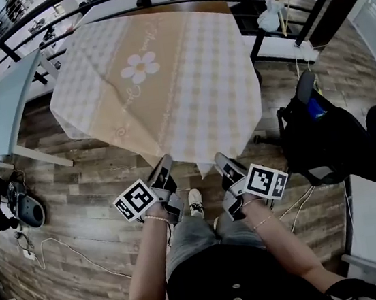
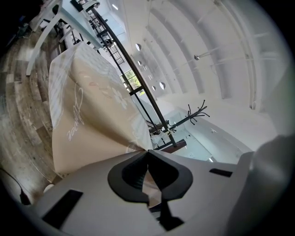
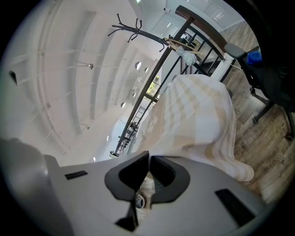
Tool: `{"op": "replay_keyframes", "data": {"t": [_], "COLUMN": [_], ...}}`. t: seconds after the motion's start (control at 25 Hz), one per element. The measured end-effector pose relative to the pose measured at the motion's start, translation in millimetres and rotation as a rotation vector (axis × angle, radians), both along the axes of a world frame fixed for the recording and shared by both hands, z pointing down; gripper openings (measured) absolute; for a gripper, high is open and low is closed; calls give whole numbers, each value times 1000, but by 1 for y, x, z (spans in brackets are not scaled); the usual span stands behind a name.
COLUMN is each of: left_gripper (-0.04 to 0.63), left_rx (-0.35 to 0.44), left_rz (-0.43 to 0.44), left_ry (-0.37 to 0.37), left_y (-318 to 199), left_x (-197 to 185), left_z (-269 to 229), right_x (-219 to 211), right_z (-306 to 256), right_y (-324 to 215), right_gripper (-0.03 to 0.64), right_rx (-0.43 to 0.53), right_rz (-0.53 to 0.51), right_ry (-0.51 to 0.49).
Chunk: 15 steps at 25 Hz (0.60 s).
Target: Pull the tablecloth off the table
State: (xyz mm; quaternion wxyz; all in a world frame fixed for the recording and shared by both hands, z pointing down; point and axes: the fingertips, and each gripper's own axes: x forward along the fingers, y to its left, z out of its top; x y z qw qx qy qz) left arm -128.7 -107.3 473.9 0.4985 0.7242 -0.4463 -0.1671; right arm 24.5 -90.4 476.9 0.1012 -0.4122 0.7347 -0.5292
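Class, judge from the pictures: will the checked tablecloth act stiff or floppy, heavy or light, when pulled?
Probably floppy: the tablecloth hangs in creased folds at its corners. Likely light: it bunches thinly where the left tongs and right tongs pinch it. It may slide freely; nothing stands on it.

Chair (image 1: 327, 138) rt, desk (image 1: 3, 101) lft; floor (image 1: 80, 215) btwn open.

Bright diffuse daylight evenly lights the tablecloth (image 1: 166, 87); gripper views bend fisheye-style with black corners.
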Motion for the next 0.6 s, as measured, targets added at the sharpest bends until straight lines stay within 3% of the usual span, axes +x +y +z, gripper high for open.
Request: {"op": "replay_keyframes", "data": {"t": [0.6], "left_gripper": [17], "left_rx": [41], "left_rz": [-10], "left_ry": [-31], "left_y": [48], "left_x": [17], "left_z": [-14], "right_x": [18], "right_z": [-10], "right_y": [38], "right_gripper": [28], "right_rx": [36], "right_rz": [-21], "right_ry": [-24]}}
